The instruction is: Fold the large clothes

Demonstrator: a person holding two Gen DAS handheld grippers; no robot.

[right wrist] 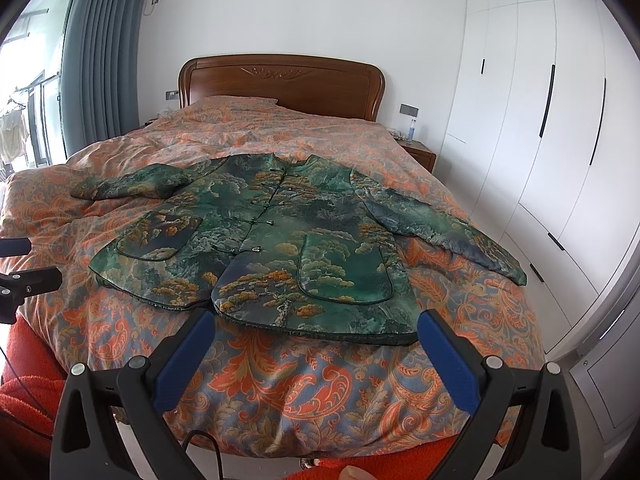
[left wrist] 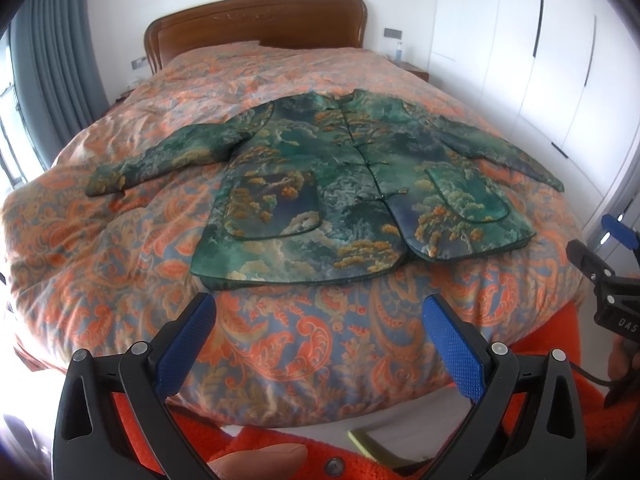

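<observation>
currently a green padded jacket is seen spread flat, front side up, on the orange paisley quilt of a bed, its front closed by knot buttons and both sleeves laid out to the sides. the left gripper is held above the foot end of the quilt with its blue-padded fingers wide apart and nothing between them; the jacket hem lies just beyond the fingertips, apart from them. the right gripper is likewise held with fingers spread and empty; in its view the hem edge is seen just past the tips, the right-hand tip near the hem corner, contact not confirmed. the right gripper is also caught at the right border of the left wrist view, beside the bed's near corner.

edges: the hem runs roughly parallel to the foot of the bed, with a strip of bare quilt between. one sleeve end reaches close to the quilt's edge on the wardrobe side; the other sleeve end lies on the curtain side with quilt beyond it. open quilt is noted between collar and wooden headboard. white wardrobe doors stand beside the bed.
</observation>
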